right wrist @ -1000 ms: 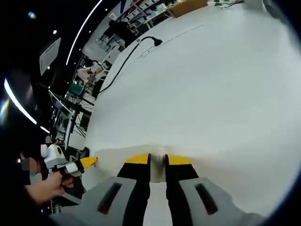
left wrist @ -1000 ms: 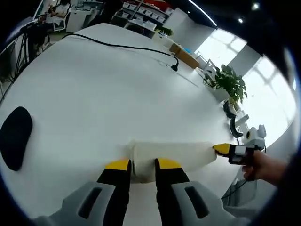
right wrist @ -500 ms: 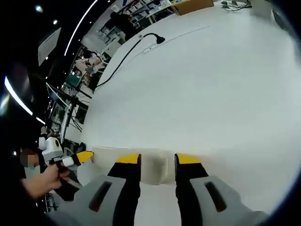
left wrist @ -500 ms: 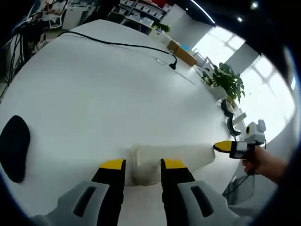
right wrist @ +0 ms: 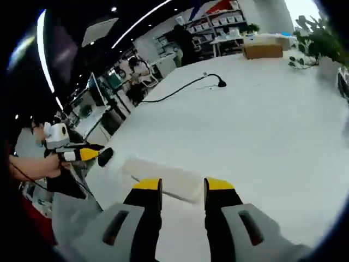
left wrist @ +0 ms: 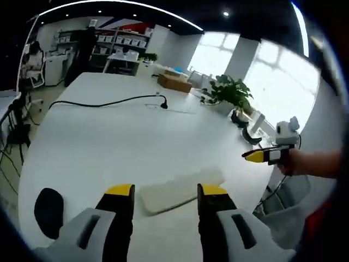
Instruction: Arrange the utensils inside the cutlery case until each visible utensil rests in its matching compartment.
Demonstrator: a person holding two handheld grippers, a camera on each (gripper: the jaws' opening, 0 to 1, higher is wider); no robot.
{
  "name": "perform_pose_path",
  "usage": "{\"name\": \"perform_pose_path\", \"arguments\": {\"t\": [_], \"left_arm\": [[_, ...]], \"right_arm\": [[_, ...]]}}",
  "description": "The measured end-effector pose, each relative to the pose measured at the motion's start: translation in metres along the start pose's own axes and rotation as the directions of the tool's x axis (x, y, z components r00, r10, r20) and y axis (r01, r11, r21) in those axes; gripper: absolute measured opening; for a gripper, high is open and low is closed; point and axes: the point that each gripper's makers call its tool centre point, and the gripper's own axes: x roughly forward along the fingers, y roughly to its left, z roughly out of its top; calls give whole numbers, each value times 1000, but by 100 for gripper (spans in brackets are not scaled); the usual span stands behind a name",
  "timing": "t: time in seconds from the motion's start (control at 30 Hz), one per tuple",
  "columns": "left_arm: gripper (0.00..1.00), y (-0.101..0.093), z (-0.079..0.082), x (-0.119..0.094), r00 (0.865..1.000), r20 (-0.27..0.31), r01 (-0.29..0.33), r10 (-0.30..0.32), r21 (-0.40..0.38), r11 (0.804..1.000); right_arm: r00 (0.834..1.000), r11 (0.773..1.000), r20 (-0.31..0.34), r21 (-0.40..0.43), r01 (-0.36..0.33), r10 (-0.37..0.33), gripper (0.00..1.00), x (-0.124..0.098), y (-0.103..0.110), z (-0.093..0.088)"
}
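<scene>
Okay, so I'm reading everything off the cutlery case (left wrist: 181, 189), a long, flat, cream-white bar lying closed on the white table (left wrist: 114, 136). I can't see any utensils, and its inside is hidden from me.

In the left gripper view, my left gripper (left wrist: 164, 195) sits just short of the case with its yellow-tipped jaws spread wide, one tip on each side of the near end, nothing between them, so it's released and not touching the case as far as I can tell. The right gripper (left wrist: 255, 156) shows past the far end of the case, held in a hand (left wrist: 305, 162), apart from it.

In the right gripper view, my right gripper (right wrist: 182, 185) is also spread open and empty, its tips at the near edge of the case (right wrist: 163, 177). The left gripper (right wrist: 87, 154) is off beyond the other end of the case.

Other stuff: a black oval pad (left wrist: 48, 212) lies on the table beside the case, clear of it. A black cable (left wrist: 103, 102) runs across the table well beyond the case, and a potted plant (left wrist: 229, 93) stands further out.
</scene>
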Motion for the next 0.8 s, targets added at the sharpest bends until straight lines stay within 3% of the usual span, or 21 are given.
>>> {"name": "perform_pose_path", "arguments": {"t": [0.07,0.1,0.17,0.23,0.27,0.3,0.33,0.4,0.5,0.6,0.7,0.8], "left_arm": [[37,-10,11,-16,1000,29,6,-8,73,997],[37,-15,14,-20,999,28,15,-18,98,995],[50,-29,28,-30,997,71,32,-43,158,987],[60,-40,25,-41,998,31,54,-62,197,979],[58,-38,19,-48,1000,-12,24,-22,247,969],[55,-38,16,-54,1000,-24,9,-4,246,969],[55,-45,17,-58,1000,-11,27,-25,248,968],[62,-56,19,-69,998,19,56,-62,234,971],[78,-66,14,-88,998,31,53,-62,230,972],[86,-74,13,-113,997,65,28,-46,249,968],[98,-79,14,-131,993,115,-1,-27,233,972],[85,-83,13,-151,990,141,-13,-16,209,978]], "right_arm": [[1000,994,30,-108,-2,5,32,-15,11,10],[999,991,30,-135,-18,22,31,-21,17,12],[999,980,22,-197,-23,28,26,-34,24,15],[999,984,36,-179,-19,26,29,-47,30,17],[999,982,43,-186,-23,31,31,-55,35,17],[998,978,44,-209,-23,33,28,-60,37,16],[999,974,49,-228,-9,20,25,-66,37,16],[998,962,65,-271,19,-2,24,-80,39,16],[995,964,100,-265,25,2,35,-97,47,17],[982,947,186,-321,22,40,43,-116,64,24],[988,950,156,-312,26,24,55,-125,70,10],[990,942,139,-334,22,26,58,-132,73,-3]]}}
